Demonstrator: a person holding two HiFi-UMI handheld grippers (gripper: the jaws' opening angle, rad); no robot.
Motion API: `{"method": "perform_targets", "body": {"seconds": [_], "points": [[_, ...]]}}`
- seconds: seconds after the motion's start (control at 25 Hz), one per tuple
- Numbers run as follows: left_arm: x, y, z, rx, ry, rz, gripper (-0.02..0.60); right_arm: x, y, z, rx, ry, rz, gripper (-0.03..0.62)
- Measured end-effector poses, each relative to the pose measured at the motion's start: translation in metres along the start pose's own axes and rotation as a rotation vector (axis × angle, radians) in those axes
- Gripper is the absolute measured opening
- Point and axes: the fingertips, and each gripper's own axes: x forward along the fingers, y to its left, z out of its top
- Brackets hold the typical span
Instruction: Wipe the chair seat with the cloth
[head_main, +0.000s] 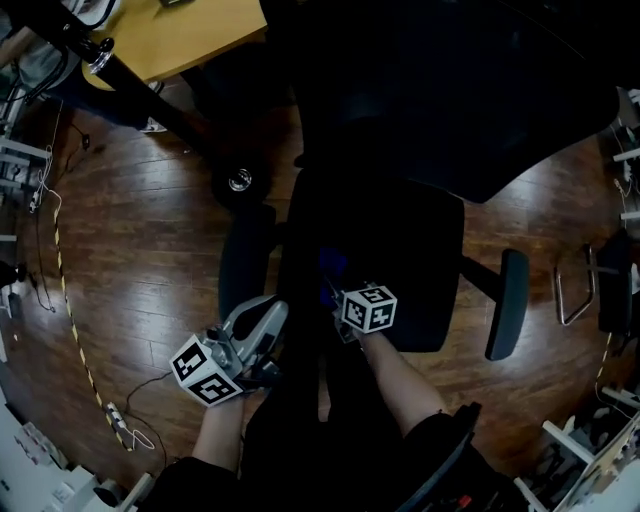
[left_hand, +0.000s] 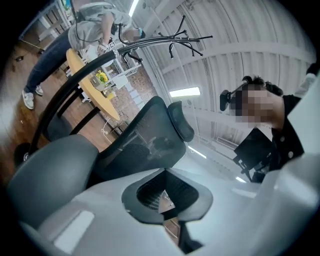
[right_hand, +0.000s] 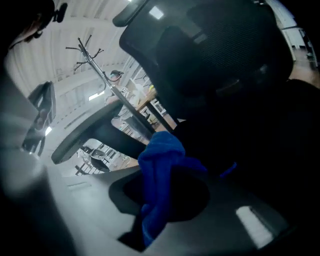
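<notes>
The left hand-held gripper (left_hand: 169, 202) is hanging to the left of the chair seat (head_main: 405, 265), near the left armrest (head_main: 243, 262) and above the wooden floor (head_main: 140, 250). Its jaws are lying closed together with nothing between them, and it is not touching anything that I can make out.

Moving right, the seat is showing dark and bare except at its near left edge. There the right hand-held gripper (right_hand: 167, 212) is pinching the blue cloth (right_hand: 159, 167) tight, with a bunched fold sticking out past the jaws toward the backrest (right_hand: 215, 55).

I am judging the wiping itself to be the step in hand. How much of the seat is already wiped is not showing, and it is too dark to tell whether the cloth is pressing on the seat. The next stroke is calling for the cloth held low and flat, sweeping across toward the right armrest (head_main: 510, 300).
</notes>
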Motion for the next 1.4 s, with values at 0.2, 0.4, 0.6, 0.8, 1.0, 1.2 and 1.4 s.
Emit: {"method": "perform_targets", "body": {"seconds": [0.2, 0.4, 0.6, 0.8, 1.0, 1.2, 1.4], "points": [[-0.016, 0.006, 0.006, 0.0, -0.036, 0.038, 0.003, 0.057, 0.045, -0.042, -0.059, 0.164, 0.011, 0.061], [-0.024, 0.007, 0.006, -0.004, -0.045, 0.049, 0.003, 0.067, 0.052, -0.066, -0.191, 0.21, -0.043, 0.061], [-0.018, 0.005, 0.004, -0.001, -0.02, 0.032, 0.003, 0.046, 0.018, -0.066, -0.21, 0.199, -0.114, 0.061], [0.0, -0.002, -0.003, 0.002, 0.021, -0.002, 0.003, -0.015, -0.059, -0.058, -0.137, 0.154, -0.272, 0.061], [0.031, -0.017, -0.016, -0.008, 0.06, -0.074, 0.003, -0.108, -0.135, -0.051, -0.053, 0.075, -0.468, 0.061], [0.06, -0.033, -0.029, -0.007, 0.111, -0.129, 0.003, -0.207, -0.192, -0.035, 0.03, 0.001, -0.661, 0.061], [0.077, -0.045, -0.039, -0.019, 0.147, -0.168, 0.003, -0.237, -0.21, -0.032, 0.027, -0.027, -0.723, 0.061]]}}
